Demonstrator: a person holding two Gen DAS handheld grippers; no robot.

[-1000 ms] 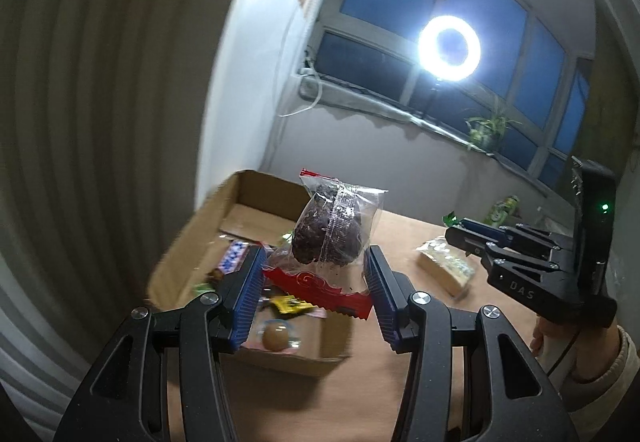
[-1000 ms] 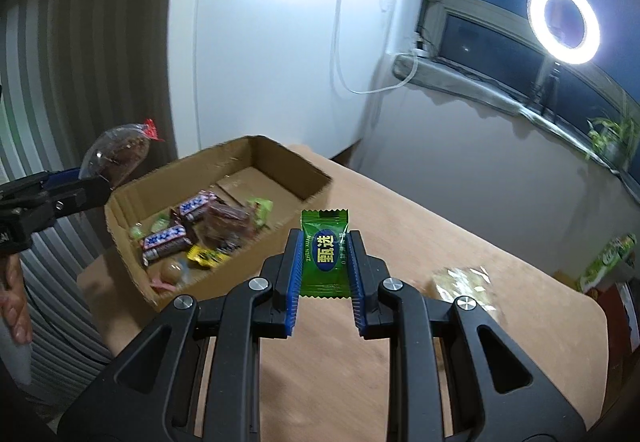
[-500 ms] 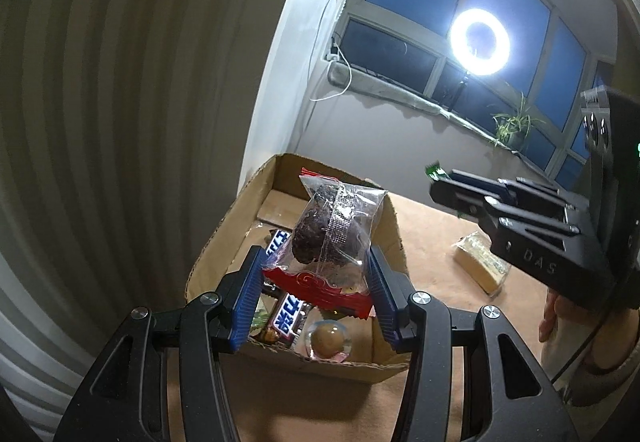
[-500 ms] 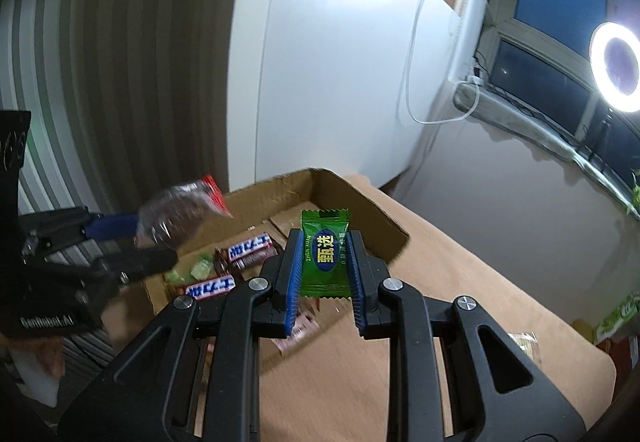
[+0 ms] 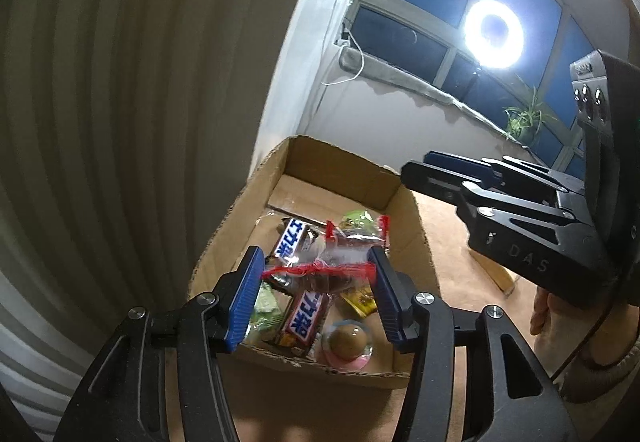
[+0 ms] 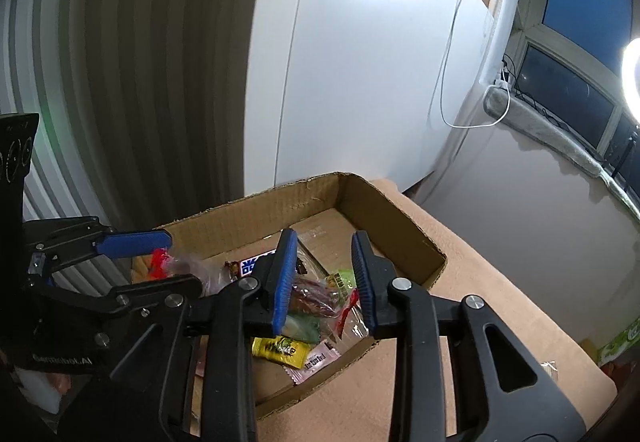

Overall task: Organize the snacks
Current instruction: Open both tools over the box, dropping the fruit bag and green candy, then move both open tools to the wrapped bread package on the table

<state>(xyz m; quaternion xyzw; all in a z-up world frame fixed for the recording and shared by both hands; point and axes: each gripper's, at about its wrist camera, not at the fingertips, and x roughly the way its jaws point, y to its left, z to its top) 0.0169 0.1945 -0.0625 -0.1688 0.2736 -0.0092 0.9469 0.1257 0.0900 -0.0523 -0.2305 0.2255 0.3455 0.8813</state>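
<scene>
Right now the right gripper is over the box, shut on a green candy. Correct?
No: the right gripper is over the box but open, nothing between its pads; its jaws have just been opening. The right wrist view shows it.

Left gripper (image 5: pixel 316 290): pointing downward, jaws just opened wider, a clear red-edged packet between the blue pads, whether still pinched unclear. Right gripper (image 6: pixel 324 278): angled down, jaws just opened, nothing between them. A hand (image 5: pixel 552 318) shows under the right gripper.
</scene>
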